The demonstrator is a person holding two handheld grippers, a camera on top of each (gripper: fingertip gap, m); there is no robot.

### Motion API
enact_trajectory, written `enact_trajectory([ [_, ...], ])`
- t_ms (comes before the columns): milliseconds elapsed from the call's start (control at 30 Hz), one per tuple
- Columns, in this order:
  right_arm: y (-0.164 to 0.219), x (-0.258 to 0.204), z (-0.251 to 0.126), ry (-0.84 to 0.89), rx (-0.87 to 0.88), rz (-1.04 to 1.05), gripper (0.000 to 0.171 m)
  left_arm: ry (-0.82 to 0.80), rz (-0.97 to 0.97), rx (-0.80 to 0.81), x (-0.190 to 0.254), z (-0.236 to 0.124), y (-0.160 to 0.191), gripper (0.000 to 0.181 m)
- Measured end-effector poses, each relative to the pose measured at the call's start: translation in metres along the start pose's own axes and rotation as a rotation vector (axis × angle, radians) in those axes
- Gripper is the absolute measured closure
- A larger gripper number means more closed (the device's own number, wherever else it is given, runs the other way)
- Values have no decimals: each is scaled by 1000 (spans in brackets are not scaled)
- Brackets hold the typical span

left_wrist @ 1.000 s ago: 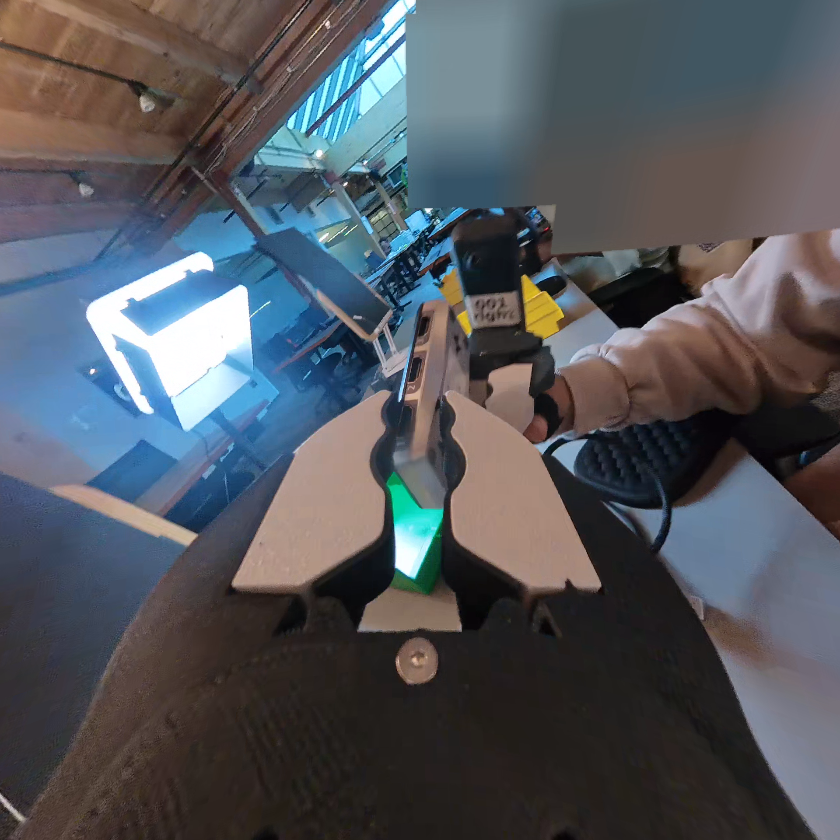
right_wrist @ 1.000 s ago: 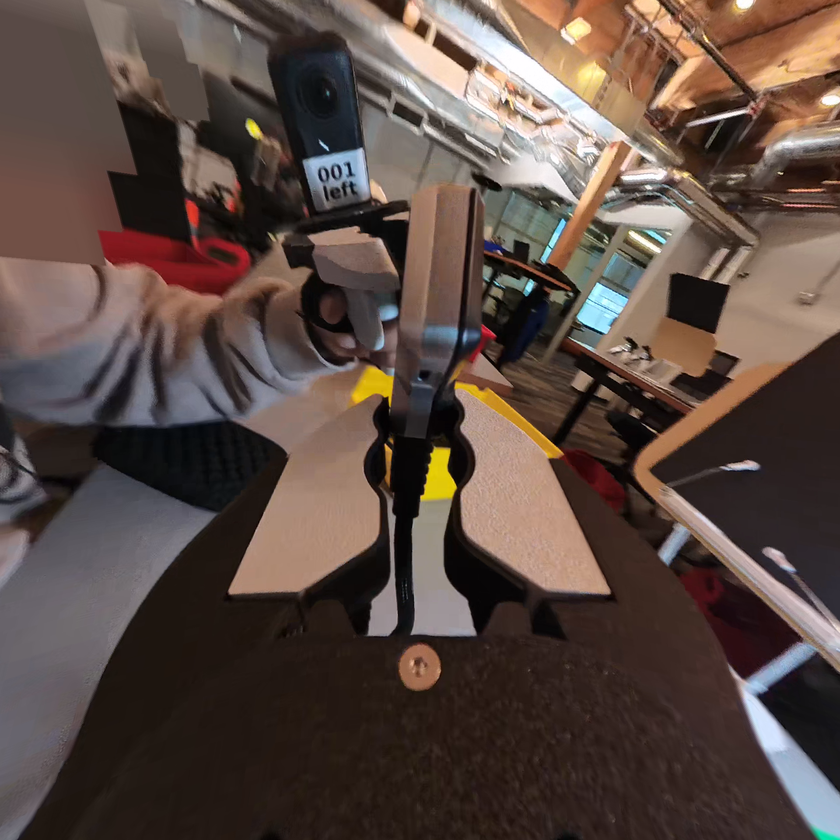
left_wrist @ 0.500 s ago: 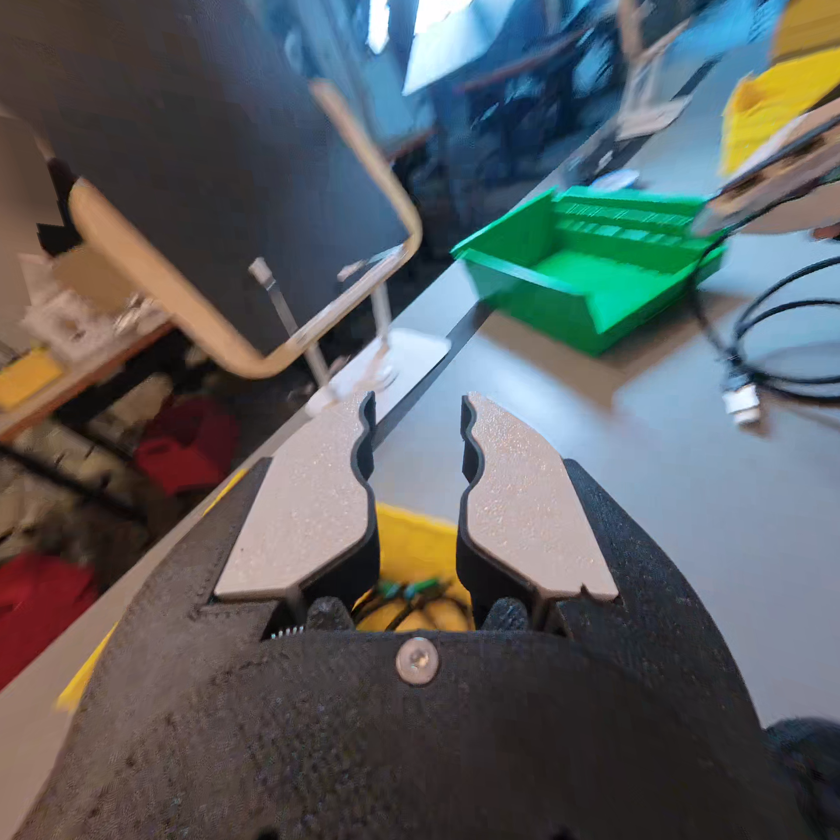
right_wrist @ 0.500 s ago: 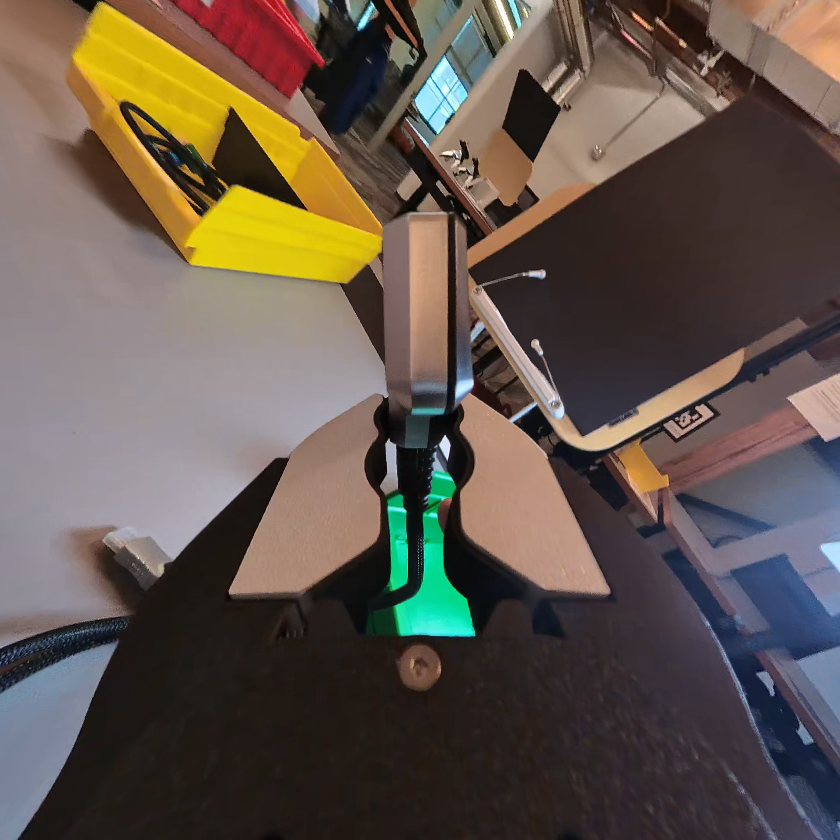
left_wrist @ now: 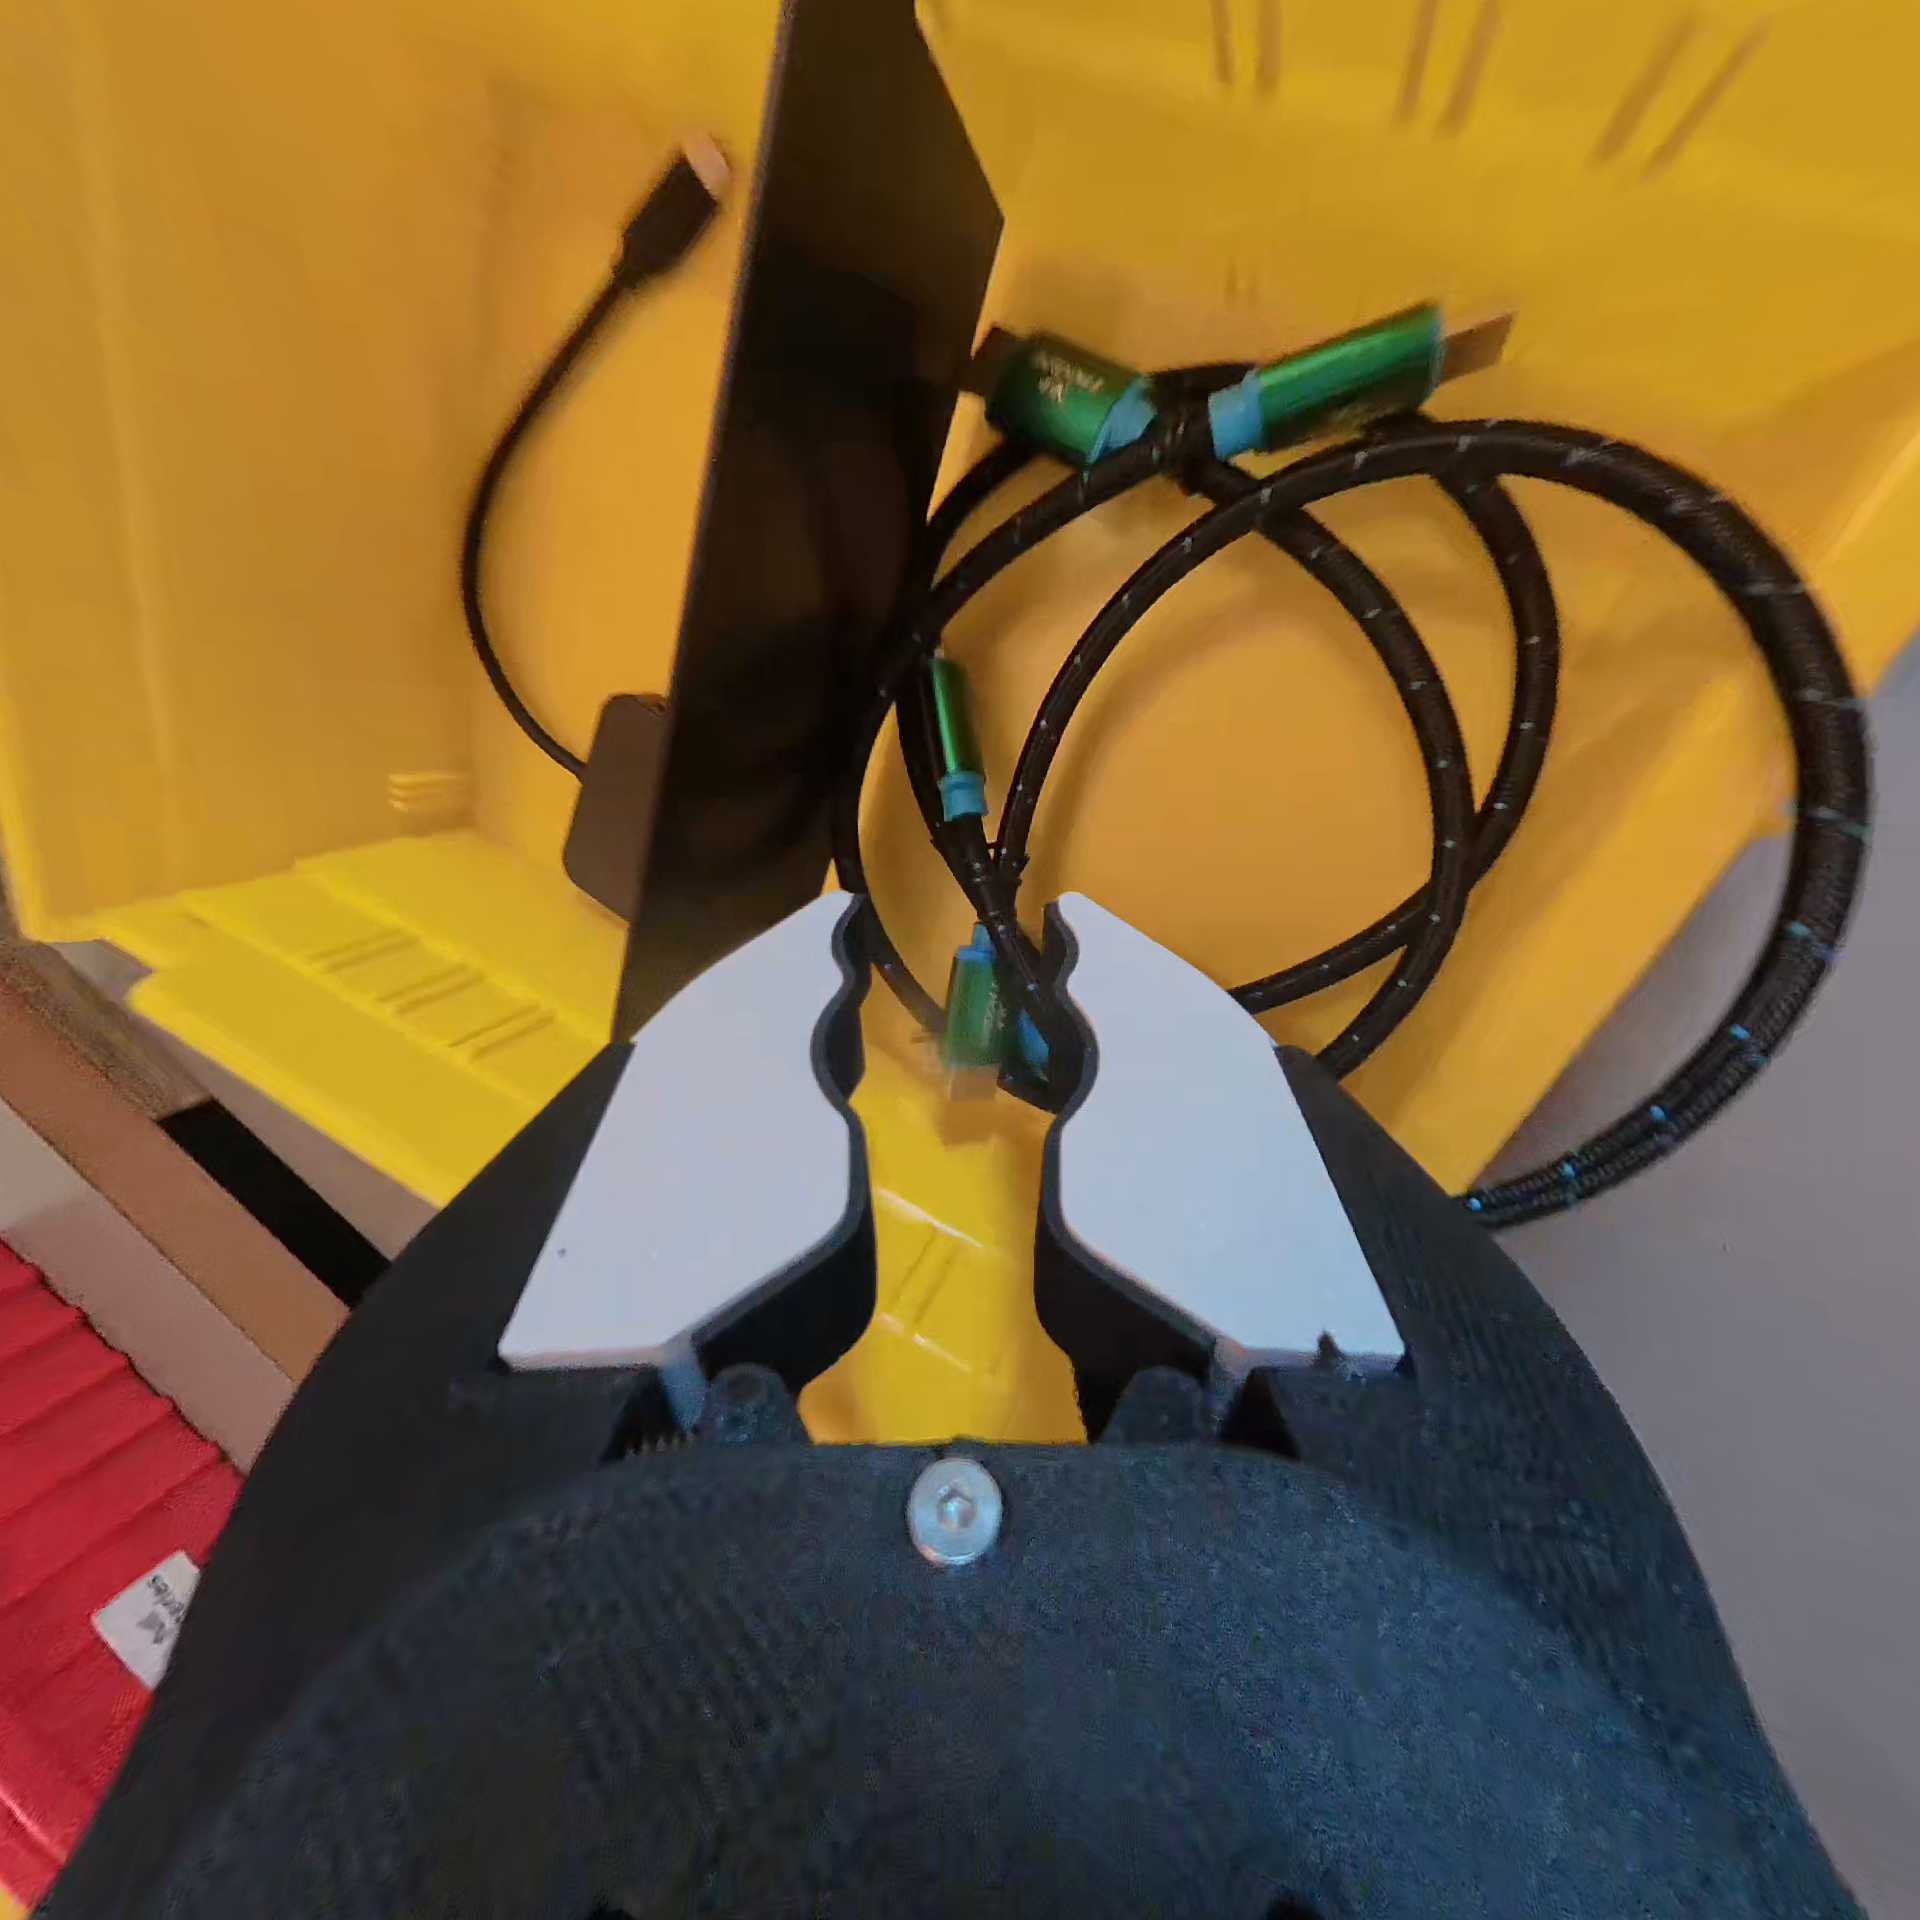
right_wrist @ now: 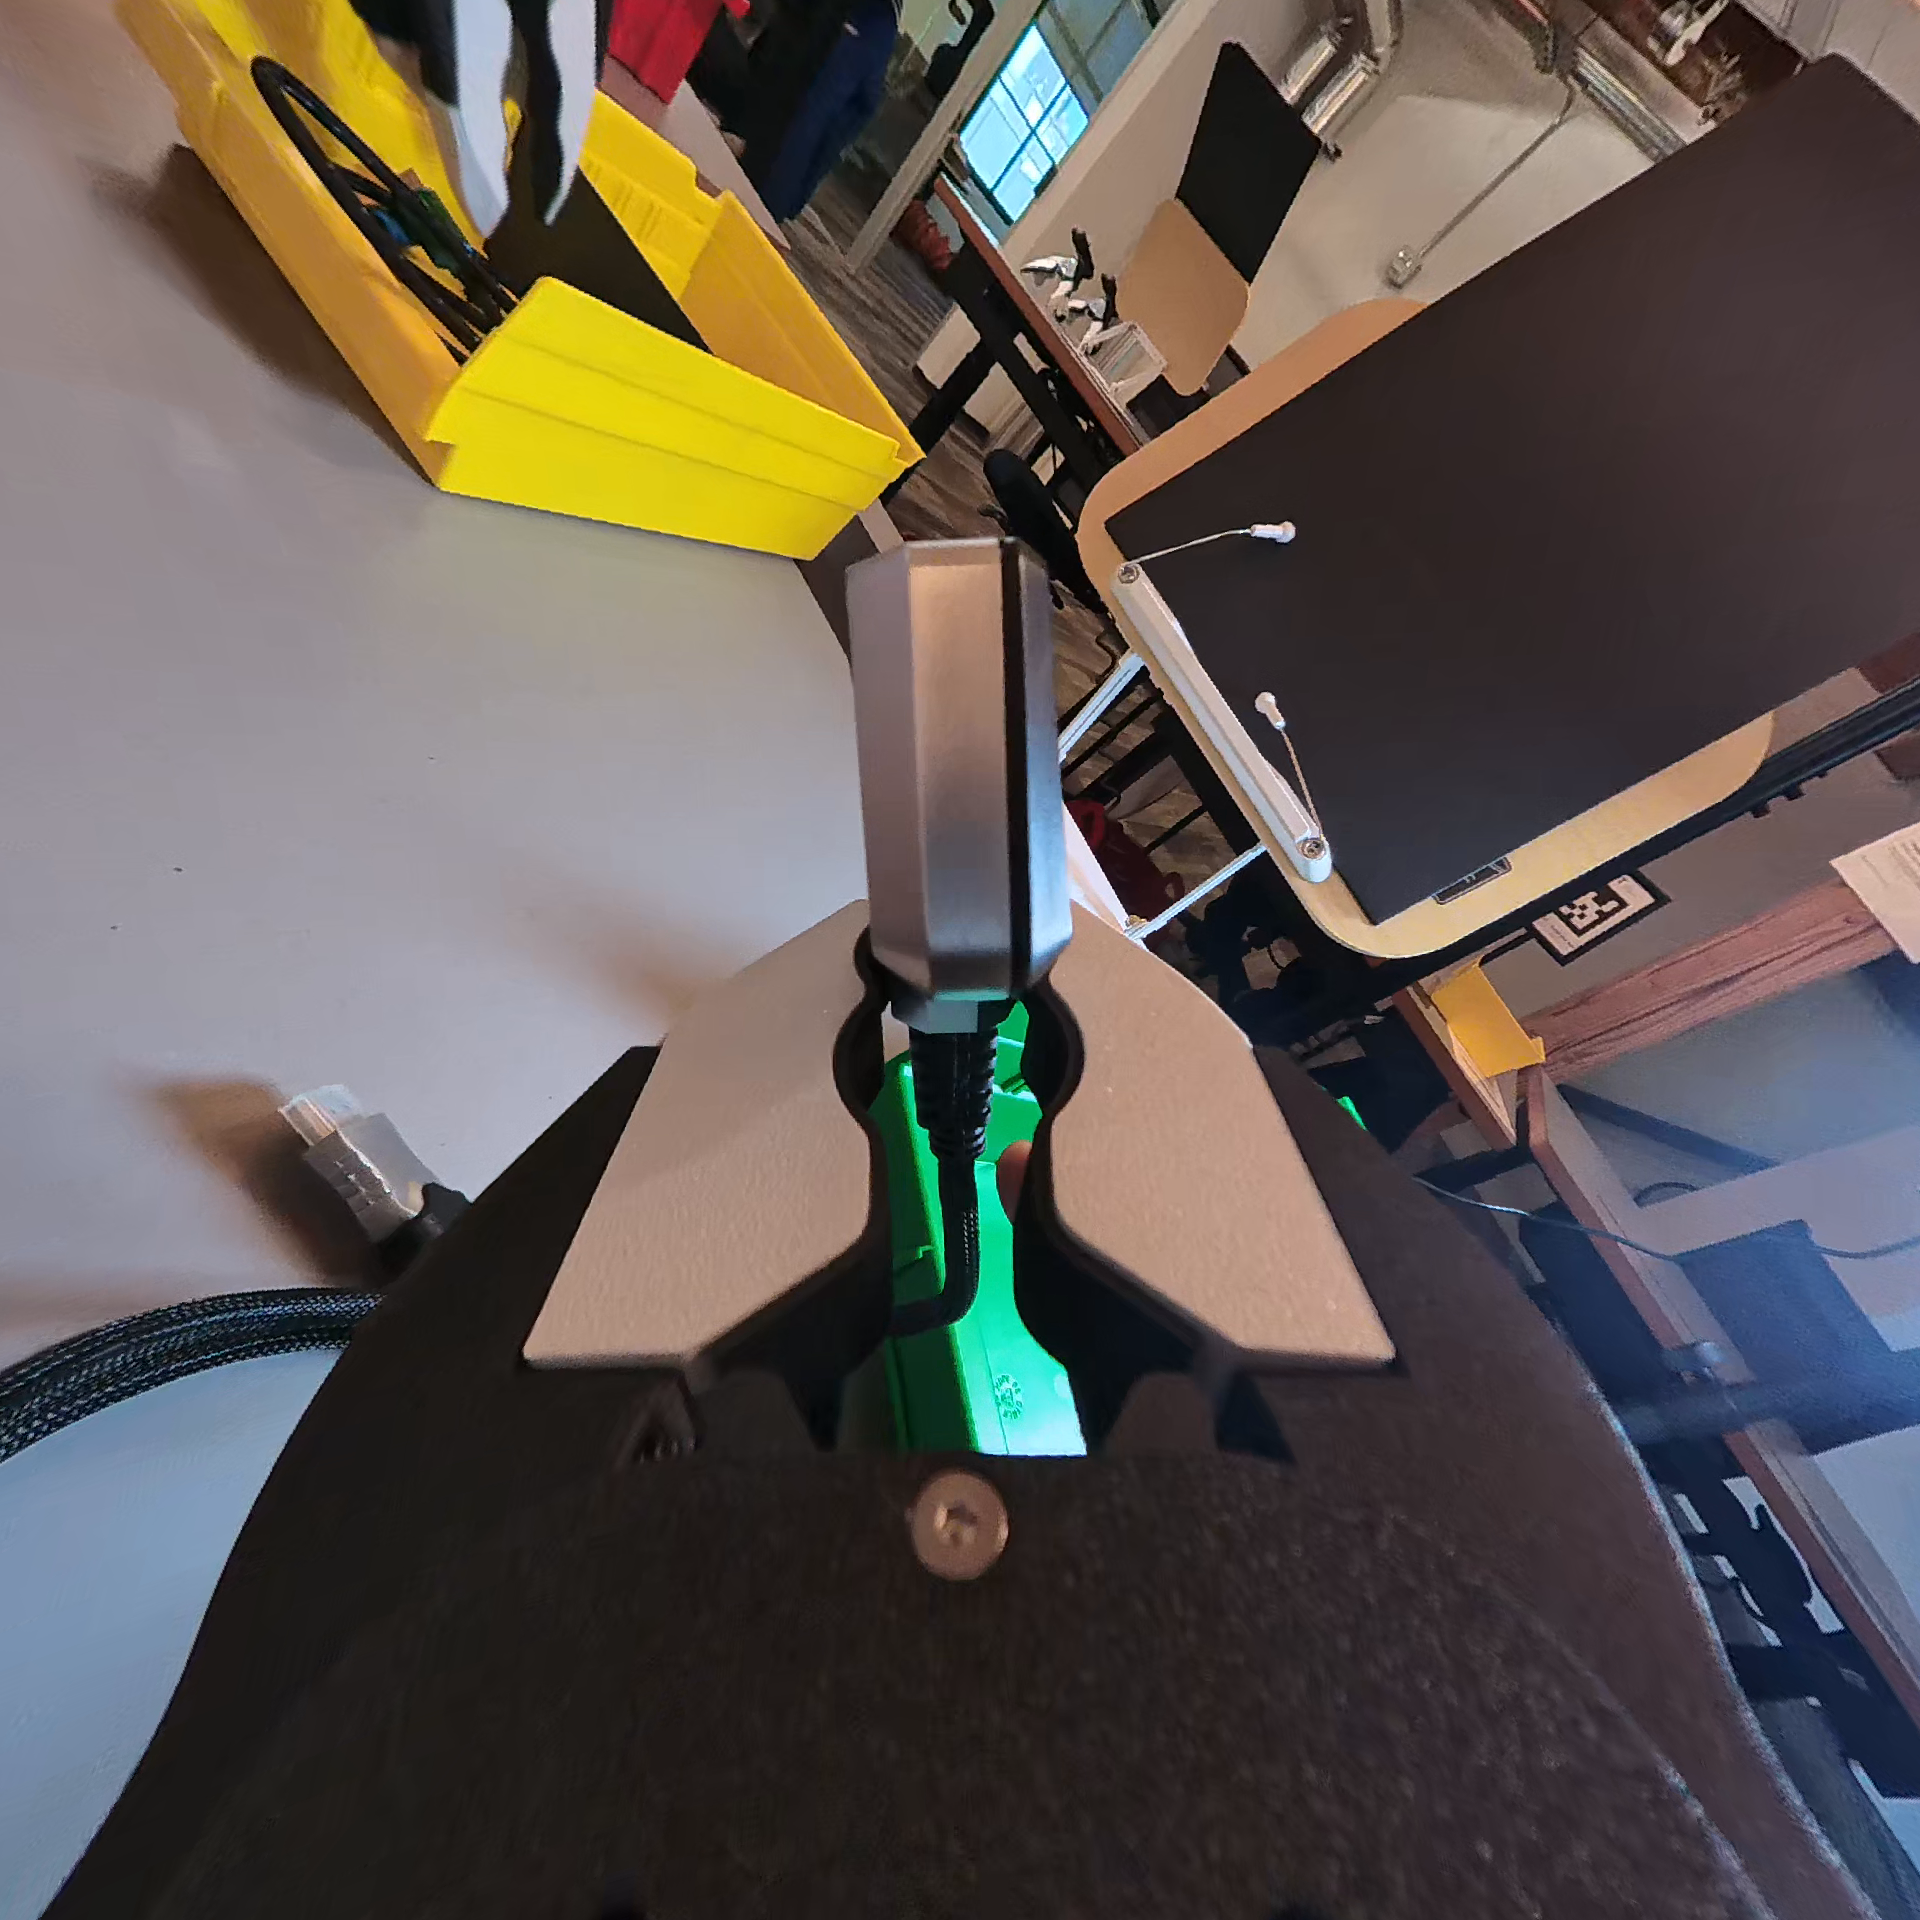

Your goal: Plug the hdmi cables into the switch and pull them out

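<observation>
Now, left tongs (left_wrist: 951,1023): mine hang spread apart over the yellow bin (left_wrist: 260,416), gripping nothing, with a green HDMI plug (left_wrist: 975,1006) lying in the gap between the tips.
Right tongs (right_wrist: 961,977): clamped on the lower end of the grey switch (right_wrist: 951,769), which I hold upright above the bench (right_wrist: 364,727); its own black lead drops down between the fingers.
Cables: the braided HDMI cables (left_wrist: 1455,675) lie coiled in the bin's right compartment, beside a black divider (left_wrist: 821,499) (a slim black adapter sits on the far side of it).
Loose end: a silver plug (right_wrist: 348,1148) rests on the bench near my right tongs.
Done so far: the switch is picked up and presented; as far as I can see, nothing is plugged into it.
Left to do: by my reckoning nearly everything, namely gripping a plug, seating each one, then pulling them out.
</observation>
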State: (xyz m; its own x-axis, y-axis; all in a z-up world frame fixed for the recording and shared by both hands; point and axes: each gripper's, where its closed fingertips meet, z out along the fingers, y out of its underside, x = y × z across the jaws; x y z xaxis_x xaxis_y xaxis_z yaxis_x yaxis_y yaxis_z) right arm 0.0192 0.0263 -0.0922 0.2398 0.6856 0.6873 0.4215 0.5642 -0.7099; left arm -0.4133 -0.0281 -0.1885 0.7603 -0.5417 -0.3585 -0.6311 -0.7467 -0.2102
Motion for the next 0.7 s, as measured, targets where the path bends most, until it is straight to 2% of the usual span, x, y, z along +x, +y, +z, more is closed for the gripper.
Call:
enact_trajectory([
  [200, 0, -1, -2, -1, 7, 7, 149, 33, -60, -152, -1, 32, 3, 152],
  [333, 3, -3, -3, -6, 10, 13, 148, 105, -178, -133, -2, 42, -3, 154],
  [500, 4, -3, -3, -11, 14, 21, 148, 237, -287, -87, 5, 46, -4, 163],
  [600, 3, -3, -4, -9, 19, 15, 148, 246, -262, -75, 8, 41, -4, 173],
  [700, 3, -2, -6, -4, 25, 17, 149, 272, -219, -70, 15, 25, -6, 173],
])
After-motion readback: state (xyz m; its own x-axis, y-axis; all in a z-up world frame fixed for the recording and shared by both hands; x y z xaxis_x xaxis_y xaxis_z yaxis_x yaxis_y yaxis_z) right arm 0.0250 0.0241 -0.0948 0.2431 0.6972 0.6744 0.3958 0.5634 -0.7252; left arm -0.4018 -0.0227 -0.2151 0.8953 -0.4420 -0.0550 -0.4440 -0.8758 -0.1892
